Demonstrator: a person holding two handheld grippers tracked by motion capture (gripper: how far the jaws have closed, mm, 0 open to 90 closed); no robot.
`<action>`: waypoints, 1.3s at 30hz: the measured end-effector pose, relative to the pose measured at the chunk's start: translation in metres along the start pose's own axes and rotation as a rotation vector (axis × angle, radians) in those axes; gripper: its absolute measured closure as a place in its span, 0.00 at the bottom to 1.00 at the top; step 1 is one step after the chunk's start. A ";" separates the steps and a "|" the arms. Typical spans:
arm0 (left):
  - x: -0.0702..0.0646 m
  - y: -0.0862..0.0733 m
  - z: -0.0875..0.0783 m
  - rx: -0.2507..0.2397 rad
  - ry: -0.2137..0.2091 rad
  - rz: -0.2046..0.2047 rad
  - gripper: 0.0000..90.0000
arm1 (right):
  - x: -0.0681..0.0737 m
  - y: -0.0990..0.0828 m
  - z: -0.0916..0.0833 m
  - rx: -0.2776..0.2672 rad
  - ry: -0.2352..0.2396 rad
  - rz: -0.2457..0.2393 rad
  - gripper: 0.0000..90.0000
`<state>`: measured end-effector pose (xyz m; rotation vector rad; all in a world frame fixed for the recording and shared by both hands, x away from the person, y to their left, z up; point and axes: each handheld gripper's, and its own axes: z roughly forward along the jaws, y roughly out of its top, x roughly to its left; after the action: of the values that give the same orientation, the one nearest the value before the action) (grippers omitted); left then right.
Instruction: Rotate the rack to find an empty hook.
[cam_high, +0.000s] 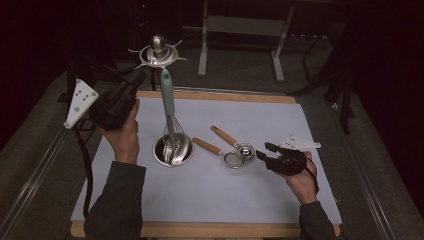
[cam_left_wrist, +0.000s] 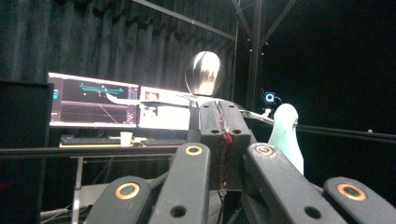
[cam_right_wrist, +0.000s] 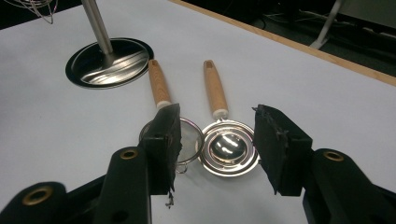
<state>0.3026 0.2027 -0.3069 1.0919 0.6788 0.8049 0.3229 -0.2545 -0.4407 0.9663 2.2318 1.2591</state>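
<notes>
A steel utensil stand (cam_high: 159, 51) rises from a round base (cam_high: 172, 150) in the middle of the white mat. A whisk with a teal handle (cam_high: 167, 92) hangs from its hook ring, wires just above the base. My left gripper (cam_high: 141, 77) is held up beside the ring, jaws shut together (cam_left_wrist: 219, 122), with the stand's knob (cam_left_wrist: 204, 73) and the teal handle (cam_left_wrist: 285, 135) just beyond. My right gripper (cam_high: 265, 151) is low over the mat and open (cam_right_wrist: 219, 149). A wooden-handled ladle (cam_right_wrist: 229, 148) lies ahead between its jaws, untouched, and a small strainer (cam_right_wrist: 187, 137) is partly behind one jaw.
The white mat (cam_high: 210, 190) covers a wooden table with its edge showing at the front (cam_high: 210, 230) and back. A metal frame on legs (cam_high: 240, 25) stands on the floor behind. Lit monitors (cam_left_wrist: 93, 100) sit on a desk far off.
</notes>
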 end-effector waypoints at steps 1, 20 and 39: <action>0.000 0.000 0.000 0.000 0.001 0.001 1.00 | 0.000 0.000 0.000 0.001 -0.001 0.003 0.57; 0.009 0.001 0.004 -0.003 0.055 -0.012 1.00 | 0.000 -0.001 0.000 -0.003 0.013 -0.001 0.57; 0.020 0.004 0.016 0.032 0.127 -0.021 1.00 | 0.000 0.000 -0.002 -0.004 0.007 -0.004 0.57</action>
<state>0.3253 0.2129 -0.2993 1.0675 0.8111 0.8527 0.3219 -0.2560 -0.4400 0.9565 2.2346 1.2659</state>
